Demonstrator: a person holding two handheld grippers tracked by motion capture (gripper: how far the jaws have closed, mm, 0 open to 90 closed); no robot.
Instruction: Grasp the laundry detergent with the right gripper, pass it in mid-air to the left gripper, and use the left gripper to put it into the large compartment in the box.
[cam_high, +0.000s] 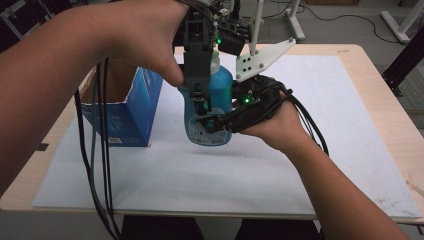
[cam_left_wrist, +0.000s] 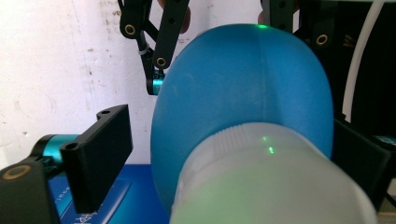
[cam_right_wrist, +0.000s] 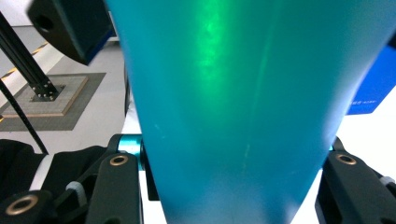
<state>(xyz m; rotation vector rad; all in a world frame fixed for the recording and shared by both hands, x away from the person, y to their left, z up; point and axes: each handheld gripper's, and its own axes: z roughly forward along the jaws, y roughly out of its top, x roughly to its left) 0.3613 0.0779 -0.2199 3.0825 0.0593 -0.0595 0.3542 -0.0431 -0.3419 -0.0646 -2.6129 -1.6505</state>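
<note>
A blue bottle with a whitish cap stands upright on the white mat. My right gripper comes in from the right and is shut on the bottle's lower body, one jaw on each side. My left gripper reaches down from above and straddles the bottle's top. In the left gripper view the cap and blue shoulder lie between the jaws. The left pad stands clear of the bottle, and the other jaw is mostly hidden behind it.
An open blue cardboard box stands on the mat just left of the bottle. Black cables hang from my left hand in front of the box. The wooden table edge borders the mat on the right.
</note>
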